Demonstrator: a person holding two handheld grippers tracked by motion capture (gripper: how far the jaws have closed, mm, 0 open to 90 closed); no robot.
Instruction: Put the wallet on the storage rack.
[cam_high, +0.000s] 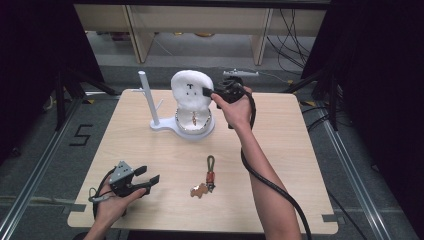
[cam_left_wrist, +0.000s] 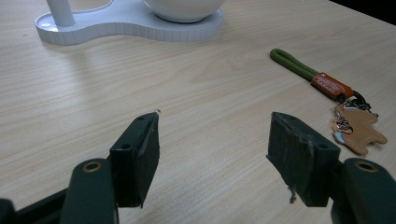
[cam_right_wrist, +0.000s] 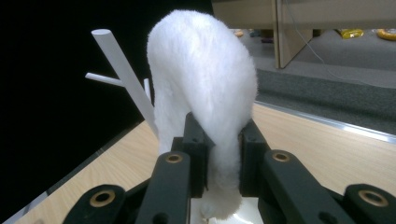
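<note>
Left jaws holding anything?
No. In the left gripper view the left gripper has its jaws wide apart over bare table, the keychain lying off to the side.

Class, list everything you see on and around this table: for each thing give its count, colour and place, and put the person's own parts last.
Fluffy lid: one, white with small black marks, held upright over the bowl, pinched at its right edge.
Bowl: one, white, on the stand's base at the far middle of the table, with a beaded ring and a small item inside.
Stand: one, white, post with side pegs, left of the bowl.
Keychain: one, green strap, orange tab, tan charm, flat on the near middle.
Table: one, light wood.
Shelving: pale wood, on the floor beyond the table.
Left gripper: one, black, near left, fingers open over bare wood.
Right gripper: one, black, shut on the fluffy lid.
Forearms: two, entering from the bottom edge.
</note>
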